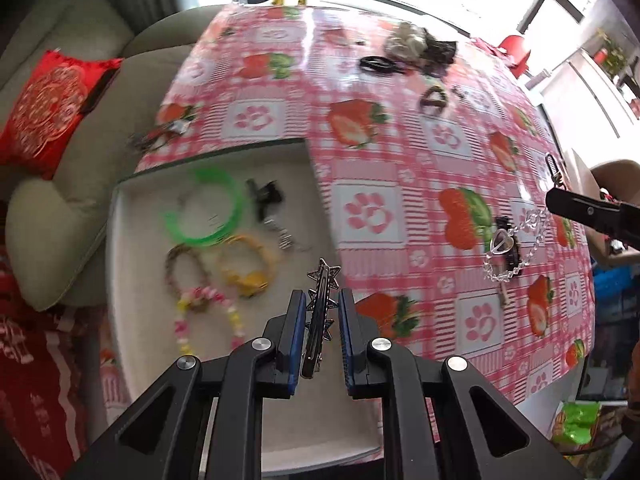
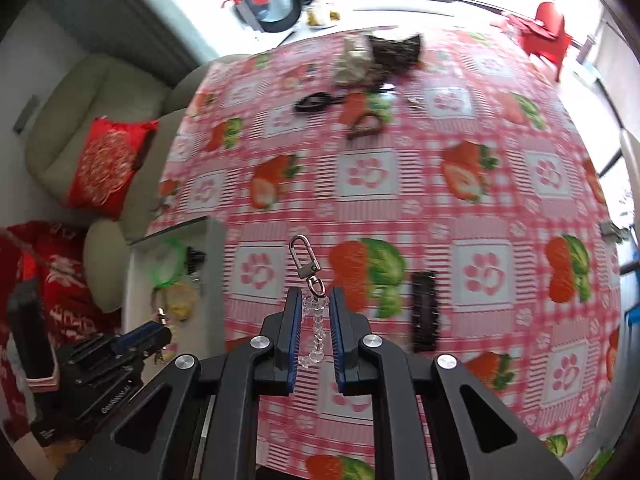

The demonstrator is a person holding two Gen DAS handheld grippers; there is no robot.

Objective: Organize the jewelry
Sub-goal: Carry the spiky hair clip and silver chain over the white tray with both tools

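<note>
The table [image 1: 400,152], under a pink strawberry-and-paw cloth, fills the centre and right of both views. A white tray [image 1: 132,280] sits at the lower left of the left wrist view, at the table's near-left edge; it holds a green ring [image 1: 208,208], a yellow bracelet [image 1: 248,264], a pastel bead bracelet [image 1: 200,300] and a small black clip [image 1: 266,196]. The left gripper [image 1: 322,300] reaches forward at bottom centre, over the tray's right-hand part, jaws narrowed on a silver star hair clip [image 1: 322,292] held edge-on between the blue pads. The right gripper [image 2: 312,300] points up-frame over the cloth at bottom centre of its own view, jaws narrowed around a clear bead chain [image 2: 314,332] whose silver clasp [image 2: 302,256] projects past the fingertips; whether the pads actually press the chain cannot be told. In the left wrist view that chain hangs at right, a heart charm [image 1: 502,242] at its lower end, above a dark barrette [image 1: 508,248] lying on the cloth. Further hair pieces [image 1: 416,46] lie at upper centre.
</note>
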